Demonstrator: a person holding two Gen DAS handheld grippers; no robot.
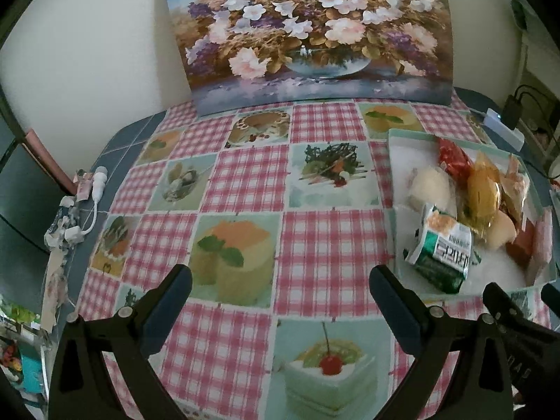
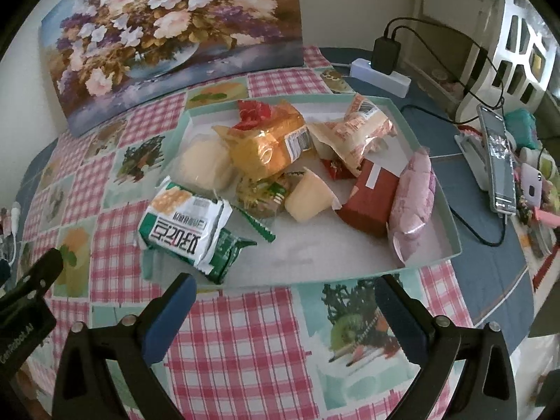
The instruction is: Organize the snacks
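A shallow mint-rimmed tray (image 2: 451, 224) on the checked tablecloth holds several snacks: a green-and-white packet (image 2: 189, 227) hanging over its front left rim, an orange bag (image 2: 266, 147), a pale round bun (image 2: 203, 164), a red box (image 2: 371, 199), a pink packet (image 2: 413, 199) and a jelly cup (image 2: 308, 199). My right gripper (image 2: 283, 301) is open and empty, just in front of the tray's near rim. My left gripper (image 1: 280, 290) is open and empty over bare tablecloth, left of the tray (image 1: 395, 161); the green packet (image 1: 444, 248) shows at its right.
A flower painting (image 1: 308, 35) leans on the wall at the back. A power strip with charger (image 2: 381, 66), cables and a phone on a stand (image 2: 497, 161) lie right of the tray. White earphones (image 1: 94, 192) and clutter sit at the table's left edge.
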